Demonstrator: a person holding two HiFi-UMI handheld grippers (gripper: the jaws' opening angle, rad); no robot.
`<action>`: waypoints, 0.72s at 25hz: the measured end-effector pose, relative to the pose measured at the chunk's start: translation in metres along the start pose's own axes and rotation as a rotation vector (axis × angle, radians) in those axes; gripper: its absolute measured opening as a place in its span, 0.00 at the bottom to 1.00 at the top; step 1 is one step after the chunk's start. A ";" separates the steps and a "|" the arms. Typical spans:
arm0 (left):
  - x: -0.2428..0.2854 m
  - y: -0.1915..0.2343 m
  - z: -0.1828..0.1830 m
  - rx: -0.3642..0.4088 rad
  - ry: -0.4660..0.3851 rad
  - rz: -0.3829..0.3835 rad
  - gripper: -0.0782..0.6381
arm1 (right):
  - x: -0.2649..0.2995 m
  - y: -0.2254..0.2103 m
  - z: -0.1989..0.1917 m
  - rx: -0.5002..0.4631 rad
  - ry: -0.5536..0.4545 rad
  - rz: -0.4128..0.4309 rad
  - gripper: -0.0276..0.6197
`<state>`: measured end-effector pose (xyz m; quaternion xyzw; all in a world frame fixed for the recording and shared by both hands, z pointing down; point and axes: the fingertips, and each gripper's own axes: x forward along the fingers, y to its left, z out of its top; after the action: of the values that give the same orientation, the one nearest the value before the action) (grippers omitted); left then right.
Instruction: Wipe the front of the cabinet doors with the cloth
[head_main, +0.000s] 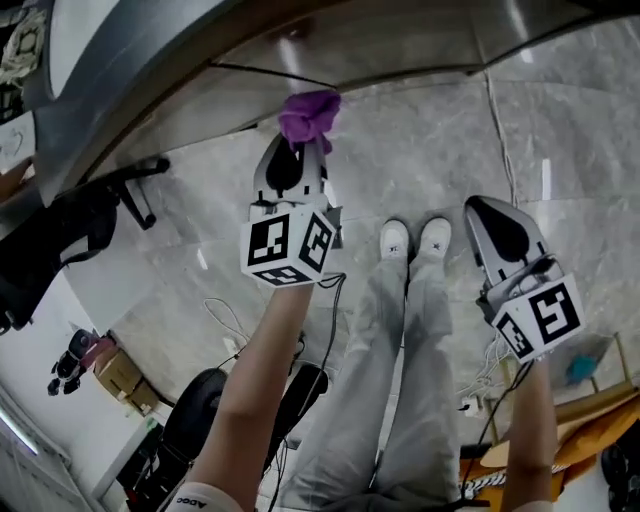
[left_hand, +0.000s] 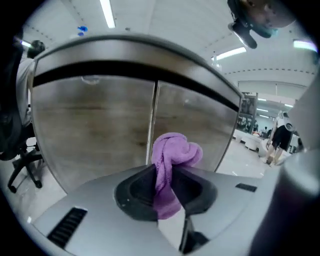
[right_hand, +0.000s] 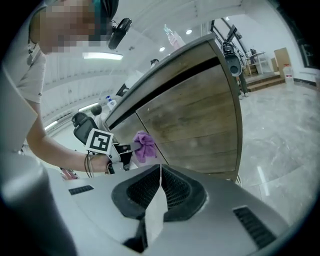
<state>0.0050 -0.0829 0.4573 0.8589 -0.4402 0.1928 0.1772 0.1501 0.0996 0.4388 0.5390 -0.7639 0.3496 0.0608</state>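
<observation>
surface: cabinet doors (left_hand: 95, 130), brown wood-grain fronts on a curved counter. A vertical seam (left_hand: 153, 115) runs between two doors, with a black recess band above them and a grey top edge (left_hand: 125, 47) over that.
room: grey marble-look floor (head_main: 420, 150), open hall with strip lights. A black office chair (head_main: 70, 235) stands off the cabinet's left end, and cables (head_main: 225, 320) lie on the floor.
writing: black-and-white square markers on both gripper cubes. Small lettering on a white band (head_main: 190, 498) at the left forearm is too small to read.
cloth (left_hand: 172, 155): purple and bunched. Its long axis runs along the jaws, tail back between them and wad past the tips, pointing at the door face just at the seam. Contact with the door can't be confirmed.
left gripper (head_main: 298, 158): jaws pinching the cloth, aimed at the doors.
right gripper (right_hand: 159, 185): jaws pressed together with nothing between them. It is held well apart from the cabinet, right of the person's white shoes (head_main: 415, 238).
</observation>
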 end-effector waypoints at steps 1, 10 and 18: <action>-0.011 0.002 0.016 -0.010 -0.035 0.015 0.22 | 0.000 0.004 0.009 -0.009 -0.004 0.010 0.09; -0.050 0.024 0.108 -0.068 -0.264 0.105 0.22 | 0.015 0.039 0.046 -0.091 0.008 0.097 0.09; -0.037 0.063 0.122 -0.098 -0.316 0.110 0.22 | 0.038 0.064 0.016 -0.097 0.091 0.104 0.09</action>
<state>-0.0451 -0.1500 0.3424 0.8435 -0.5177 0.0430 0.1364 0.0839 0.0710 0.4148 0.4786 -0.8033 0.3390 0.1034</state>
